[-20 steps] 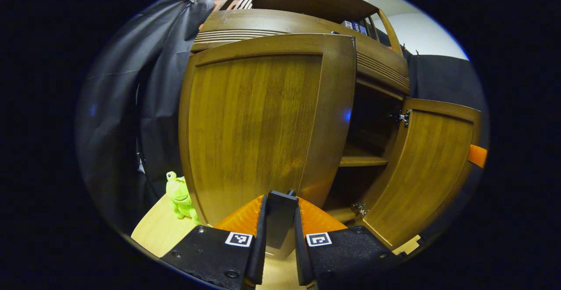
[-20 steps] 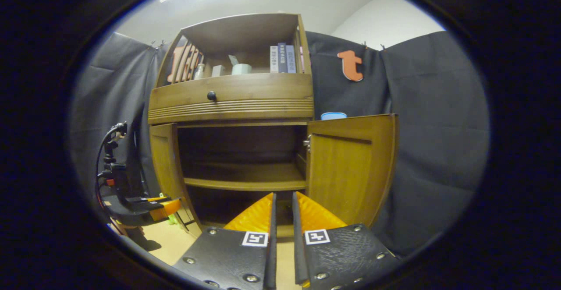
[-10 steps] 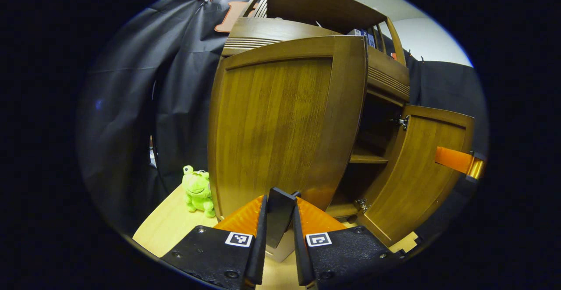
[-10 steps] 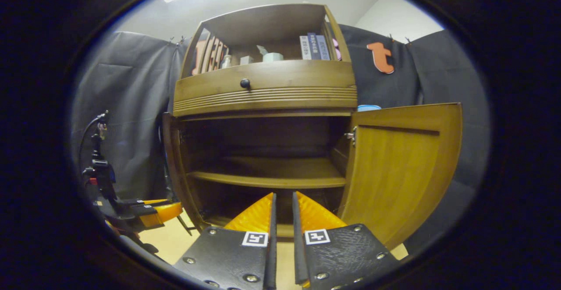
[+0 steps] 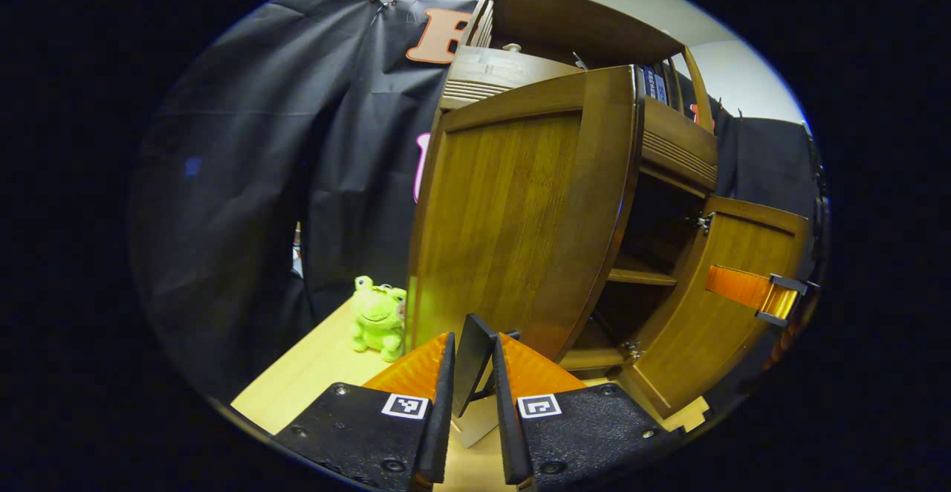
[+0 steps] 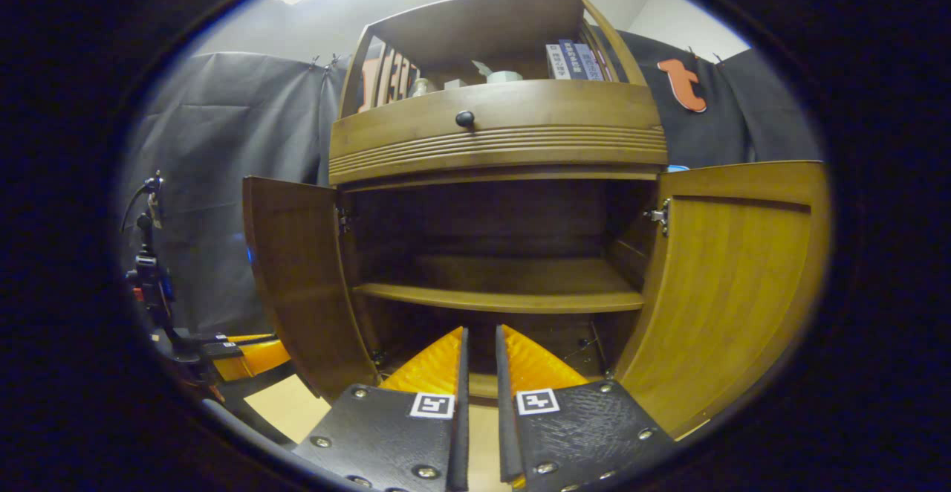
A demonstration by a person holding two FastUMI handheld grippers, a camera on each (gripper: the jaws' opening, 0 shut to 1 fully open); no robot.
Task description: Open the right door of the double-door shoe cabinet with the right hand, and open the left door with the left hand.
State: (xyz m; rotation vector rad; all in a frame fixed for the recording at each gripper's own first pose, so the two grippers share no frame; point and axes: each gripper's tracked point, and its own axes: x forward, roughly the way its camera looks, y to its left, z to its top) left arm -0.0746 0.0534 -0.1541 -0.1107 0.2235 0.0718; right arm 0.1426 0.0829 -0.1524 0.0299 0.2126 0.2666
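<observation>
Left hand-held gripper [image 5: 471,373] clenched on left door's [image 5: 520,209] lower edge | door swung wider than a second ago, cabinet shelf [image 6: 498,299] exposed | right hand-held gripper [image 6: 479,373] near-closed, empty; right door [image 6: 735,284] open | task nearly complete

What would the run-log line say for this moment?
left gripper: shut on left door handle | right gripper: shut, holds nothing | right door: open | left door: swung out

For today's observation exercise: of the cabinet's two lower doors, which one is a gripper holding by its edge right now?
The left door: the left gripper pinches its lower edge between its fingers. The right door stands swung open with nothing gripping it.
</observation>
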